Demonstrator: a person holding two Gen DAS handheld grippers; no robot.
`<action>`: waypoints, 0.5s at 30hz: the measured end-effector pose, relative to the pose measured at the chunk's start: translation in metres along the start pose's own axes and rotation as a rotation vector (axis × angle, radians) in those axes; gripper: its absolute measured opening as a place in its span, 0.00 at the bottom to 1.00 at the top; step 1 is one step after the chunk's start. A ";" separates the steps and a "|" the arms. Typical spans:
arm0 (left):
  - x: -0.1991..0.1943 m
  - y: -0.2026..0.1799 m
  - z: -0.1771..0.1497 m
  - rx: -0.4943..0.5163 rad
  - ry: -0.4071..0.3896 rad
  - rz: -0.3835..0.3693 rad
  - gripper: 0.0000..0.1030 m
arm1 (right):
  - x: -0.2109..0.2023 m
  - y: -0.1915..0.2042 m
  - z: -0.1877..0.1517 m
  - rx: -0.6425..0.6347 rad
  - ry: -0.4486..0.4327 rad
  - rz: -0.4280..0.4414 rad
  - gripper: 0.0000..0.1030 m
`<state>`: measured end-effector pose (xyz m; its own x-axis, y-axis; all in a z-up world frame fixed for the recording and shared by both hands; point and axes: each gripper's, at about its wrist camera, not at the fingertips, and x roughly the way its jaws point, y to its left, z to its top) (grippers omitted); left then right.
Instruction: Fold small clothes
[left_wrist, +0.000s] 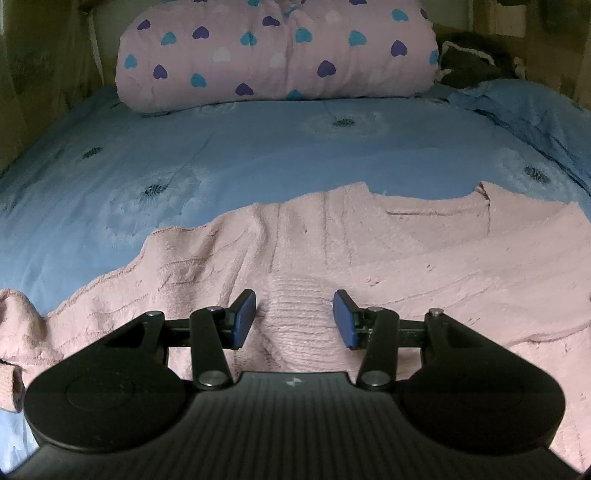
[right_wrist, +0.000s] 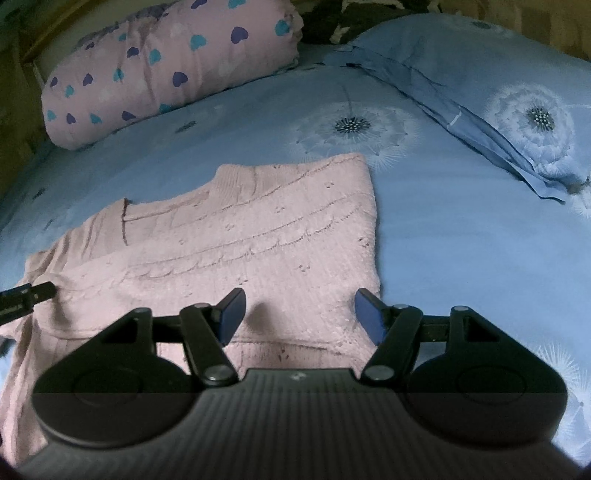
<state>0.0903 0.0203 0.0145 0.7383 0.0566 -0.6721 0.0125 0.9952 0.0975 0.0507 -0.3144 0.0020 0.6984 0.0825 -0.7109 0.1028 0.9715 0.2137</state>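
A pink knitted sweater (left_wrist: 369, 251) lies spread on the blue bedsheet (left_wrist: 221, 162). It also shows in the right wrist view (right_wrist: 240, 236), with a straight right edge. My left gripper (left_wrist: 294, 317) is open, its blue pads either side of a ribbed strip of the sweater, low over it. My right gripper (right_wrist: 299, 315) is open just above the sweater's near right corner and holds nothing. The tip of the left gripper (right_wrist: 33, 293) shows at the sweater's left side in the right wrist view.
A rolled pink blanket with hearts (left_wrist: 277, 51) lies across the far end of the bed. A blue dandelion-print pillow (right_wrist: 498, 103) lies at the far right. Wooden walls (left_wrist: 37, 55) close in the bed's sides.
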 end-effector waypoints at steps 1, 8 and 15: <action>0.001 0.000 -0.001 0.003 -0.002 0.001 0.51 | 0.001 0.000 0.000 -0.001 0.001 -0.002 0.66; 0.008 0.000 -0.003 -0.004 0.005 0.003 0.51 | 0.002 0.002 0.001 -0.005 0.000 -0.009 0.66; 0.020 0.005 -0.007 -0.045 0.035 -0.002 0.53 | 0.003 0.003 0.002 -0.007 -0.002 -0.013 0.66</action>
<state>0.1011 0.0270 -0.0035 0.7142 0.0567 -0.6977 -0.0174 0.9978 0.0634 0.0544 -0.3114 0.0023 0.6984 0.0692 -0.7124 0.1071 0.9740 0.1996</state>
